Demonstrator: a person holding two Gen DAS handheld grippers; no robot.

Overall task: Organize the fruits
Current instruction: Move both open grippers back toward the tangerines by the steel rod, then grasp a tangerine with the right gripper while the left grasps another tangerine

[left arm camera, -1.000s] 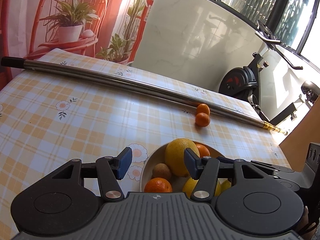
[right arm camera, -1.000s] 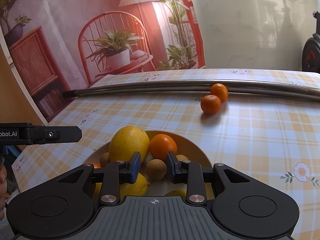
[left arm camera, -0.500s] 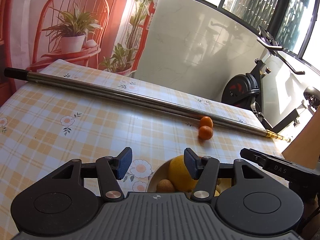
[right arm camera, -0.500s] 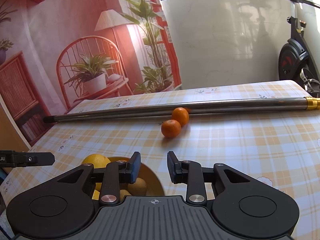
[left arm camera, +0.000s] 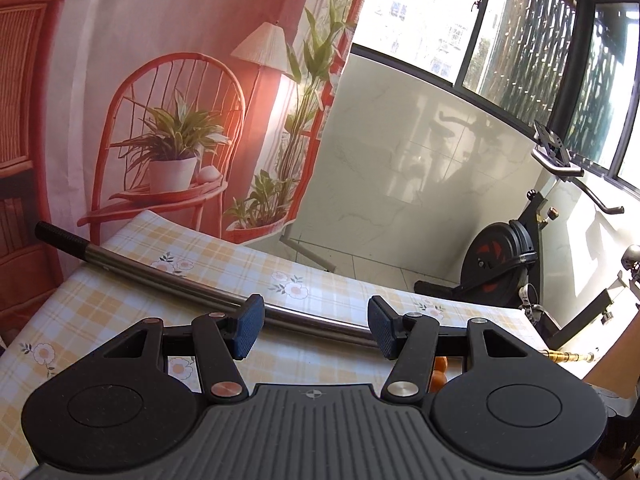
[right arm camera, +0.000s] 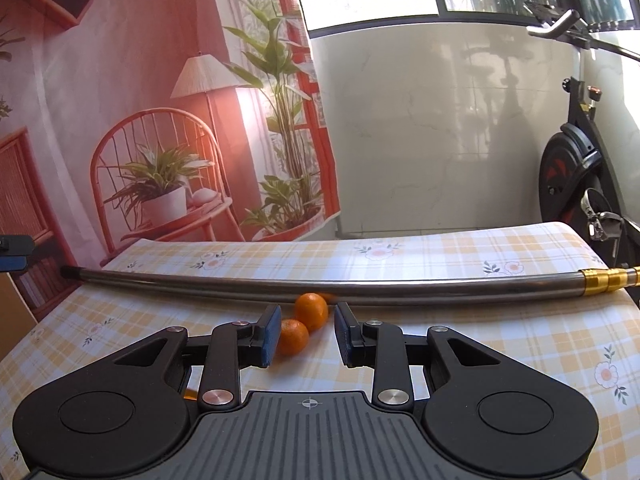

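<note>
Two small round orange mandarins (right arm camera: 304,325), touching, lie on the yellow-checked floral tablecloth (right arm camera: 500,344). The pair's line runs from seven to one o'clock, far fruit just beside the long steel pole (right arm camera: 360,290); the pole's axis runs nine to three, its brass collar at three. No legible writing.
Right gripper (right arm camera: 305,334): jaws narrowly apart, empty, fruit beyond them.
Left gripper (left arm camera: 315,332): jaws moderately apart, empty.
</note>
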